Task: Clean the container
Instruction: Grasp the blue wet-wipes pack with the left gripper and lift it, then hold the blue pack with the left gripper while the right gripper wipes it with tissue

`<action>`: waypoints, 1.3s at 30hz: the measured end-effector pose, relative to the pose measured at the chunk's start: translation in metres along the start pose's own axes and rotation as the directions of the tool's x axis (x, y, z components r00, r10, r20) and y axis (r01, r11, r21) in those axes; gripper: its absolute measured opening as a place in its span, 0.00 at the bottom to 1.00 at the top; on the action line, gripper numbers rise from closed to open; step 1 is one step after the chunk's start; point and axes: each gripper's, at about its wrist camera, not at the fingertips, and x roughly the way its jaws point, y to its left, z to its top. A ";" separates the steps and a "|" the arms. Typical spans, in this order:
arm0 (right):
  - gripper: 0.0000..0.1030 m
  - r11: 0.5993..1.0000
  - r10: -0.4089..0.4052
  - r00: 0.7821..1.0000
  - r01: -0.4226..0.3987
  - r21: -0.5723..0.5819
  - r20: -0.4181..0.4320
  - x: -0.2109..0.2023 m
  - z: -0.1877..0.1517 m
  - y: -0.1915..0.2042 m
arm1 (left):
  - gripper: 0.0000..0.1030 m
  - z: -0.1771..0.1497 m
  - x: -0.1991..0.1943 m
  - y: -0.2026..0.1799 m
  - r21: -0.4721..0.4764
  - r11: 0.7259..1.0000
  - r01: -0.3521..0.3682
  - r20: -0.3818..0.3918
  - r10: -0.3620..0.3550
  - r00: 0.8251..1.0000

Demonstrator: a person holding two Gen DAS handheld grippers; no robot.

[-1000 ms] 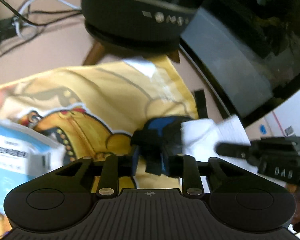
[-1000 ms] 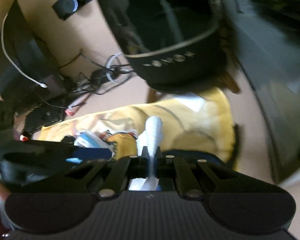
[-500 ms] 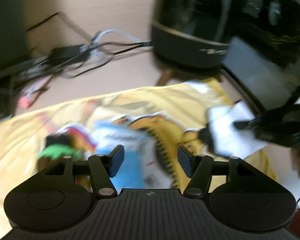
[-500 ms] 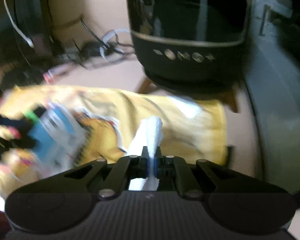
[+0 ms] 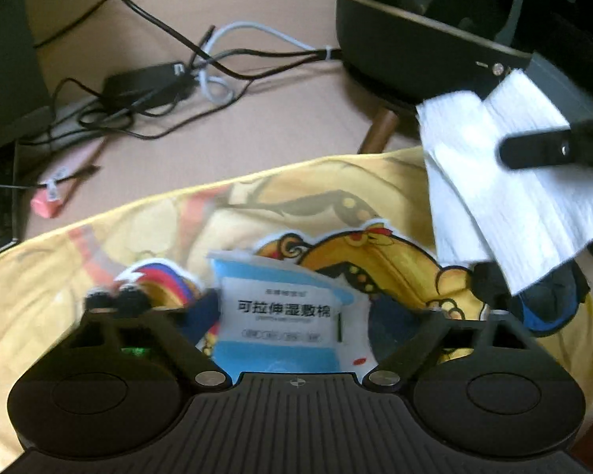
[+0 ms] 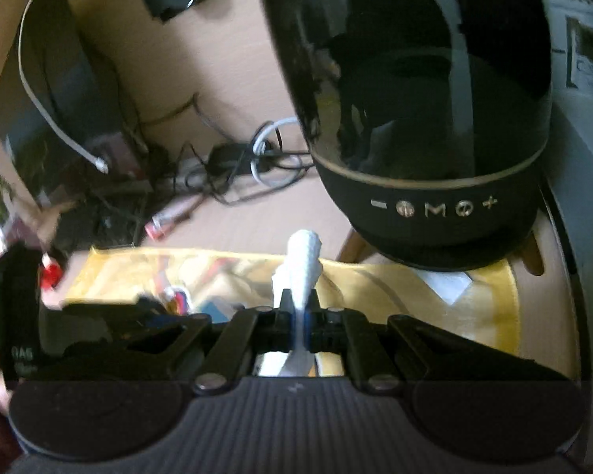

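Right gripper (image 6: 296,318): jaws pressing together, pinching a folded white tissue (image 6: 302,264) that is sticking up between the pads.
Left gripper (image 5: 292,312): fingers spreading wide apart, gripping nothing, hovering over a blue-and-white wipes packet (image 5: 280,312).
Tissue from the left view: hanging in a broad sheet (image 5: 506,181) from the dark jaws at the right edge.
Container (image 5: 549,304): small, dark and blue, partly hidden, lying on the yellow cartoon cloth (image 5: 288,205) just below the tissue's lower corner.
Beyond the cloth: a black round speaker (image 6: 427,118) on wooden legs is standing on the tan desk (image 5: 249,126).
Far left: tangled cables (image 5: 186,79) are sprawling across the desk.
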 end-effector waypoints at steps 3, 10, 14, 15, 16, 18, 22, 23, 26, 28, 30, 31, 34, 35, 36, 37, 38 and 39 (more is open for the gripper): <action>0.05 0.988 0.135 0.991 -0.136 0.067 0.017 0.005 0.012 0.004 | 0.56 0.009 0.001 0.003 -0.047 0.996 0.075 0.011 -0.075 0.997; 0.05 0.989 0.146 0.979 -0.143 0.027 -0.144 0.071 -0.005 0.021 | 0.73 0.013 -0.010 -0.020 0.078 0.981 0.176 0.063 -0.181 0.981; 0.05 0.992 -0.055 0.989 0.038 -0.120 -0.140 0.078 -0.025 0.025 | 0.90 0.005 -0.014 -0.001 -0.008 0.982 0.186 0.001 -0.186 0.982; 0.05 0.987 -0.085 0.988 0.066 -0.145 -0.132 0.076 -0.026 0.026 | 0.91 0.002 -0.017 0.006 -0.040 0.980 0.194 -0.008 -0.194 0.981; 0.05 0.981 -0.114 0.986 0.092 -0.170 -0.123 0.074 -0.028 0.026 | 0.91 -0.001 -0.020 0.010 -0.062 0.979 0.194 -0.012 -0.195 0.981; 0.05 0.973 -0.154 0.980 0.128 -0.193 -0.128 0.071 -0.032 0.023 | 0.91 -0.005 -0.027 0.017 -0.090 0.979 0.185 -0.016 -0.187 0.982; 0.05 0.991 -0.066 0.982 0.043 -0.128 -0.177 0.061 -0.044 0.021 | 0.91 -0.014 -0.034 0.021 -0.126 0.977 0.173 -0.022 -0.177 0.984; 0.05 0.994 -0.014 0.982 -0.007 -0.110 -0.188 0.055 -0.048 0.024 | 0.92 -0.016 -0.034 0.020 -0.130 0.976 0.175 -0.024 -0.179 0.984; 0.05 0.989 0.086 0.972 -0.110 -0.102 -0.218 0.047 -0.058 0.043 | 0.92 -0.014 -0.031 0.022 -0.138 0.972 0.188 -0.022 -0.193 0.981; 0.05 0.981 0.100 0.967 -0.135 -0.138 -0.234 0.046 -0.064 0.055 | 0.92 -0.013 -0.034 0.024 -0.140 0.971 0.194 -0.009 -0.197 0.980; 0.05 0.975 0.119 0.963 -0.160 -0.156 -0.241 0.046 -0.066 0.066 | 0.93 -0.013 -0.040 0.026 -0.142 0.971 0.193 0.008 -0.194 0.981; 0.06 0.970 0.139 0.958 -0.183 -0.160 -0.252 0.048 -0.066 0.069 | 0.94 -0.012 -0.043 0.028 -0.144 0.971 0.190 0.015 -0.189 0.982; 0.06 0.959 0.180 0.937 -0.234 -0.157 -0.299 0.055 -0.066 0.074 | 0.94 -0.014 -0.050 0.031 -0.140 0.975 0.174 0.021 -0.172 0.985; 0.06 0.960 0.178 0.932 -0.235 -0.154 -0.315 0.059 -0.068 0.074 | 0.94 -0.015 -0.052 0.030 -0.136 0.976 0.171 0.025 -0.169 0.985; 0.06 0.960 0.176 0.927 -0.236 -0.150 -0.332 0.063 -0.069 0.074 | 0.94 -0.016 -0.054 0.030 -0.132 0.977 0.168 0.028 -0.166 0.986; 0.06 0.963 0.155 0.928 -0.218 -0.158 -0.339 0.065 -0.070 0.073 | 0.95 -0.017 -0.057 0.029 -0.130 0.978 0.166 0.032 -0.163 0.986; 0.06 0.966 0.132 0.929 -0.199 -0.167 -0.346 0.067 -0.072 0.071 | 0.95 -0.017 -0.058 0.029 -0.131 0.977 0.168 0.037 -0.165 0.986; 0.06 0.969 0.110 0.932 -0.178 -0.172 -0.345 0.067 -0.073 0.068 | 0.95 -0.018 -0.060 0.029 -0.130 0.977 0.170 0.041 -0.166 0.985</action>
